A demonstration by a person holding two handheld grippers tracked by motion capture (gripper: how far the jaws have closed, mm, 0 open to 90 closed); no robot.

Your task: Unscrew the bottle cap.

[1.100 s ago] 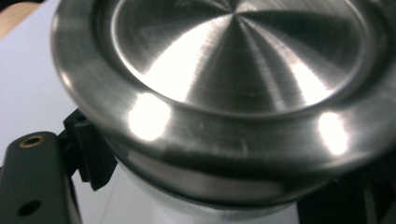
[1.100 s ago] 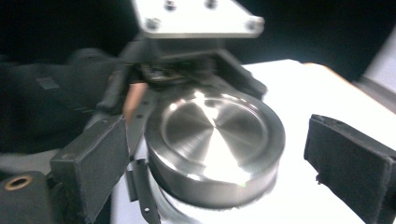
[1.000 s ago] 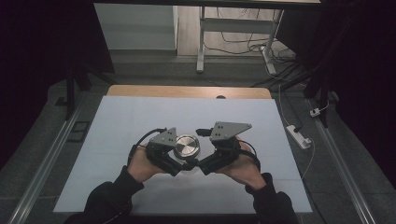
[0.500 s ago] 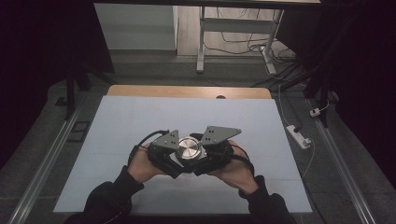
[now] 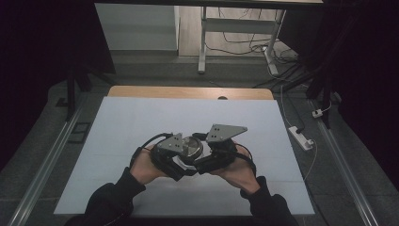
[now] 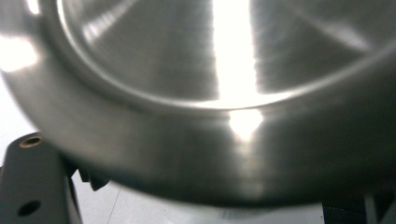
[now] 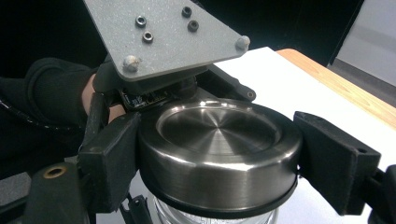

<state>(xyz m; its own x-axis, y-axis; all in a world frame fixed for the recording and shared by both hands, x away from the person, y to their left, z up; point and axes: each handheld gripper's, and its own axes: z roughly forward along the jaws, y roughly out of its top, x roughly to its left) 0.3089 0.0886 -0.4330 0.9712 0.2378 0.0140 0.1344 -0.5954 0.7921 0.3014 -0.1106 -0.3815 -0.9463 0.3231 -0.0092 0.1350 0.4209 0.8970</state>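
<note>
Dark surroundings frame a white table (image 5: 141, 117) with a wooden strip along its far edge; a desk frame and loose floor cables lie beyond it, and a white power strip (image 5: 301, 137) sits on the floor to the right.

High view: both forearms enter from the bottom edge and meet near the middle of the table. The left gripper (image 5: 175, 160) and the right gripper (image 5: 200, 162) converge on a jar with a round metal lid (image 5: 189, 147), positioned between them just above the table surface. A grey three-cornered plate tops each unit. Cables loop out from behind both hands.

Left gripper view: the brushed steel lid (image 6: 210, 116) fills nearly the whole frame at very close range, with a bright reflection down its centre. A black jaw part shows at lower left, the white table beneath it. Jaw contact is not visible here; the jaws stand fully drawn in, holding the jar below the lid as far as can be judged.

Right gripper view: the lid (image 7: 219, 149) sits squarely between the two black pads (image 7: 114, 158), which press against its rim on opposite sides. These jaws have just been closing and are now clamped on the lid. Clear glass (image 7: 210, 217) of the jar shows under the lid's lower edge. The left gripper's plate (image 7: 163, 32) hangs directly behind the lid, touching distance from it, with the sleeved left hand behind
</note>
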